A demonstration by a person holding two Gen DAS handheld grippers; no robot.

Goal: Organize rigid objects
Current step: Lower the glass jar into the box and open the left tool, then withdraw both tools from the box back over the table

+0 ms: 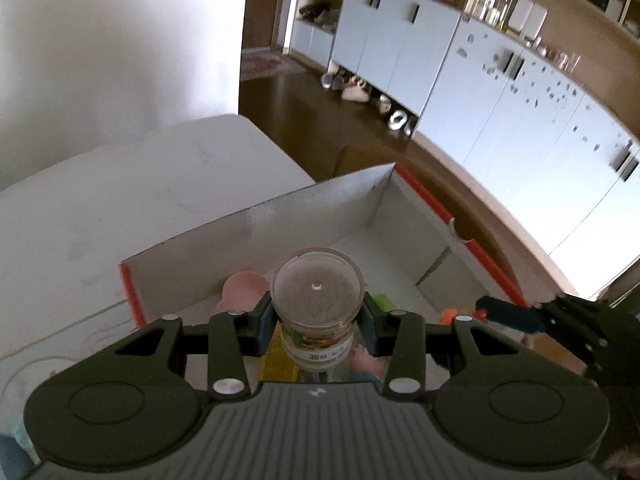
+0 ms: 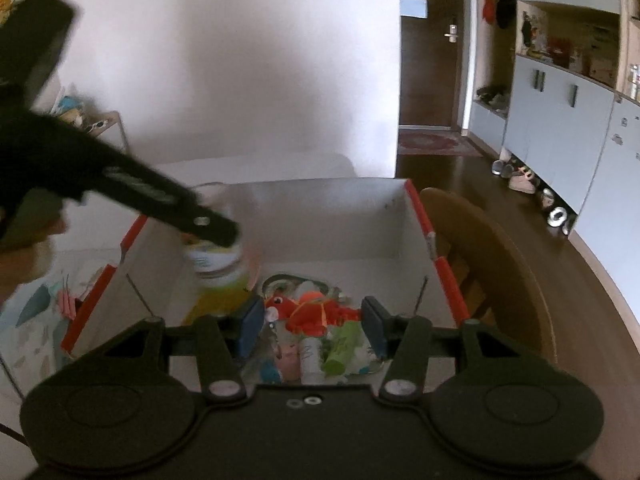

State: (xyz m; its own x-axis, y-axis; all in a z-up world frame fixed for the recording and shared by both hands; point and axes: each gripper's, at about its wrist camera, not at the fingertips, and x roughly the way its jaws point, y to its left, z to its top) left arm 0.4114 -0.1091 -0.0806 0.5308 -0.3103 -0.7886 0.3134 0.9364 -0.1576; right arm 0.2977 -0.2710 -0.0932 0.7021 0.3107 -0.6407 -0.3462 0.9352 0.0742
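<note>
The left gripper [image 1: 319, 312] had its jaws clamped on a clear jar [image 1: 318, 300], held bottom-toward-camera over the left part of the open white box [image 1: 280, 220] w/ orange edges; best bet was prob. to lower it upright onto a bare patch of box floor, clear of the pink item [image 1: 240, 290] below, then let go gently since glass could tip or knock. The right gripper [image 2: 314, 326] hung above the box w/ jaws wide & empty. Count: 1 jar, 1 box, 1 red toy [image 2: 312, 312], 2 grippers; other small bits too blurred to tally.
</note>
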